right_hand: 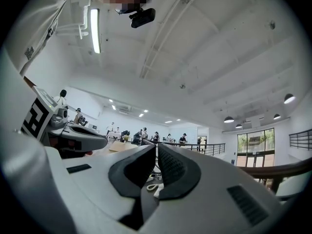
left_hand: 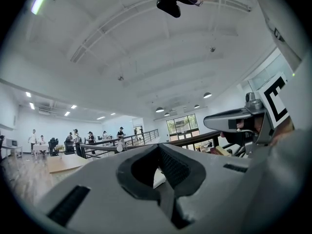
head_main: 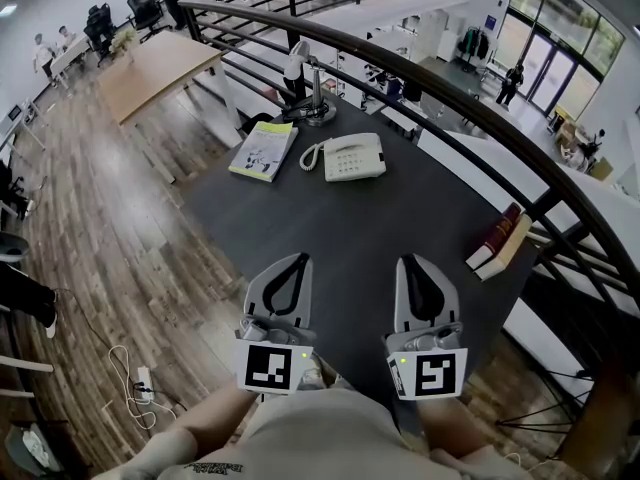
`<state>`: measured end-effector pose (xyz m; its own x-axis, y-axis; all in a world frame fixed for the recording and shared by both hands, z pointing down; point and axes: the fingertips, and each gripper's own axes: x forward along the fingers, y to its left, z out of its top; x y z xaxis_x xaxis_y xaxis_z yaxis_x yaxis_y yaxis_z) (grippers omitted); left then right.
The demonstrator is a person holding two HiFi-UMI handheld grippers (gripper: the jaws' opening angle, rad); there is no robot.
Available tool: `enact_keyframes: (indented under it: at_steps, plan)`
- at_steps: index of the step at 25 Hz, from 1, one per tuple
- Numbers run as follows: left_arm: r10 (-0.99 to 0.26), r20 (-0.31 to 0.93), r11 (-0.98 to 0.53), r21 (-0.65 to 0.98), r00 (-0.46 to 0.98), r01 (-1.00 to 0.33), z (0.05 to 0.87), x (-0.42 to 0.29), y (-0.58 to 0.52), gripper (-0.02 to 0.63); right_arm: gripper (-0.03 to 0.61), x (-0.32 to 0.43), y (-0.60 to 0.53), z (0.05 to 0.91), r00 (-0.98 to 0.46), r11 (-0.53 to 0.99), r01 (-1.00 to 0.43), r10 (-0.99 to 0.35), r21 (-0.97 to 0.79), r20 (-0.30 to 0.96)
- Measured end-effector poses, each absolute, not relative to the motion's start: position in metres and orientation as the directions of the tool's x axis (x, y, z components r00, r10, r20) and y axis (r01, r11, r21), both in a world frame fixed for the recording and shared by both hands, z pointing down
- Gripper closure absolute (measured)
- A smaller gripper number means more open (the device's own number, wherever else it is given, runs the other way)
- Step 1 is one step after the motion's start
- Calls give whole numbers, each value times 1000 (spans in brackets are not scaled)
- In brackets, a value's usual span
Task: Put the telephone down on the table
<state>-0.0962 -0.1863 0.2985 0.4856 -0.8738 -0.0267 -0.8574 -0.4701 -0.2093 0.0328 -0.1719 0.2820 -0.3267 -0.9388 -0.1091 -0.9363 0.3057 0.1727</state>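
A white telephone (head_main: 345, 156) with its coiled cord at its left stands on the dark table (head_main: 340, 238), toward the far side. Both grippers hover side by side over the table's near edge, well short of the telephone. My left gripper (head_main: 301, 259) is shut with nothing in it, its jaw tips meeting (left_hand: 158, 146). My right gripper (head_main: 408, 260) is also shut and empty (right_hand: 156, 145). In the right gripper view, a white bit of the telephone (right_hand: 153, 186) shows low in the hollow behind the jaw tips.
An open magazine (head_main: 263, 149) lies left of the telephone, and a desk lamp (head_main: 308, 88) stands behind it. Red books (head_main: 500, 240) are stacked at the table's right edge. A black railing (head_main: 480, 118) curves behind the table. A power strip (head_main: 143, 381) lies on the wooden floor at left.
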Motion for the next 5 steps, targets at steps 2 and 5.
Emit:
enact_keyframes:
  at_steps: [2, 5]
  plan:
    - [-872, -18, -474, -226, 490, -851, 299, -95, -186, 611, 563, 33, -171, 281, -328, 306, -936, -938, 174, -111]
    - [-871, -17, -475, -227, 491, -850, 298, -94, -185, 609, 563, 32, -171, 281, -330, 309, -935, -938, 176, -107]
